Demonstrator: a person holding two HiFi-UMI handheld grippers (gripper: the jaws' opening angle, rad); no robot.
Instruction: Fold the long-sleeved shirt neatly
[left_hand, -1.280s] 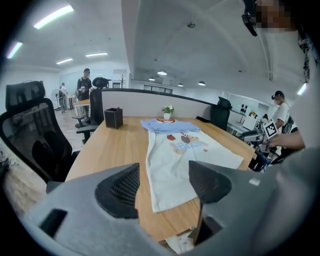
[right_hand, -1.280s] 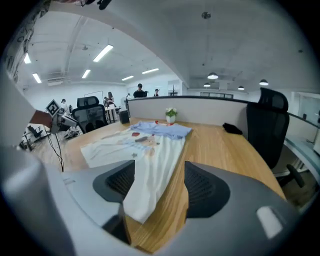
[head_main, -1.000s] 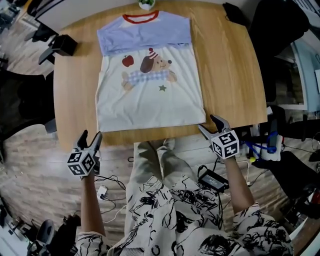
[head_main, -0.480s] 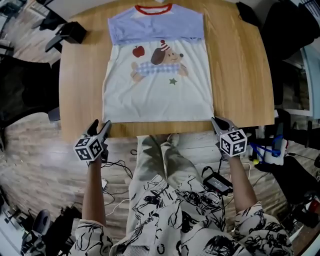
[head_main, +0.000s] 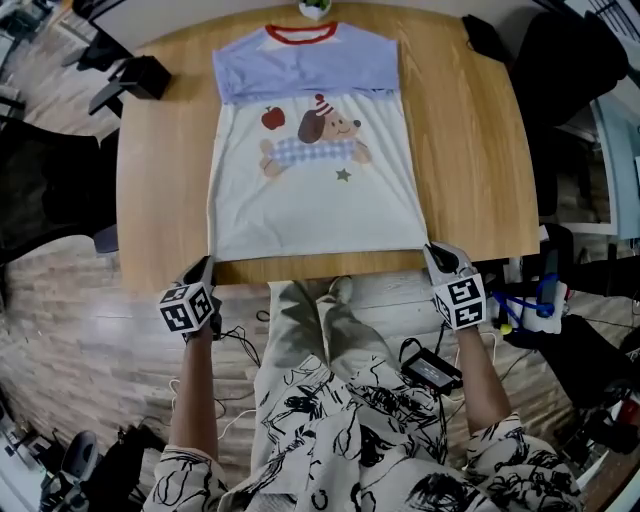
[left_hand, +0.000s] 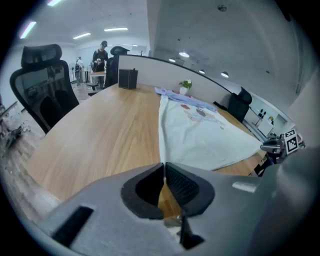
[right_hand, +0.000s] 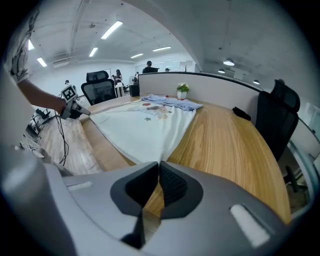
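A white shirt (head_main: 315, 180) with a lilac yoke, red collar and a dog print lies flat on the wooden table (head_main: 160, 180), collar at the far side. My left gripper (head_main: 205, 272) is at the near left hem corner; its jaws have just been closing and now pinch the cloth edge, as the left gripper view (left_hand: 163, 164) shows. My right gripper (head_main: 438, 256) is shut on the near right hem corner, with the shirt (right_hand: 145, 127) running away from its tips (right_hand: 159, 163). The sleeves are not visible.
A small potted plant (head_main: 316, 8) stands beyond the collar. A black box (head_main: 140, 75) sits at the far left corner and a dark object (head_main: 485, 35) at the far right. Office chairs flank the table. Cables and a power adapter (head_main: 432, 368) lie on the floor.
Both grippers came in to the table's near edge and shut on the hem corners, the right one first, then the left, which also dropped lower.
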